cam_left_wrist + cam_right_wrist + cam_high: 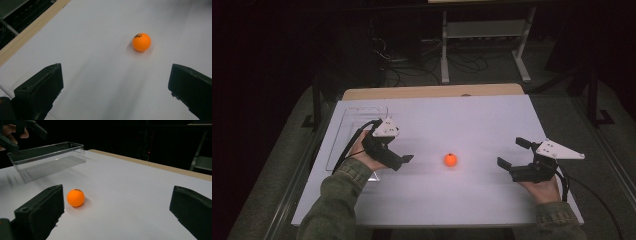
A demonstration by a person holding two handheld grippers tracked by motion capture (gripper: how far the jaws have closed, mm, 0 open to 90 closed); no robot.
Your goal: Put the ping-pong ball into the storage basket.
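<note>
**Ball between two open grippers, white table**

Ball [450, 160]: orange, small, round, dark printed mark on top. Rests on the white table [472, 125], roughly midway between my two grippers and apart from both. In the left gripper view it lies ahead of my jaws, nearer the right-hand one, with bare surface between. In the right gripper view it sits just beyond the tip of my left-hand jaw, near it; whether it touches I cannot tell.

Left gripper [404, 160]: in my left hand [364, 155], grey three-cornered plate on top, cable looping back toward the sleeve. Jaws spread wide, nothing between them. Tips point toward the ball.

Right gripper [511, 154]: in my right hand [539, 189], same plate and cable. Jaws spread wide, nothing between them. Tips point leftward across the table, toward the ball.

Tray [343, 131]: clear plastic, rectangular, low walls, standing on the table's left part, just beyond my left hand. Nothing visible inside.

Table edge: strip of light wood [432, 92] along the far side, past the white surface.
</note>
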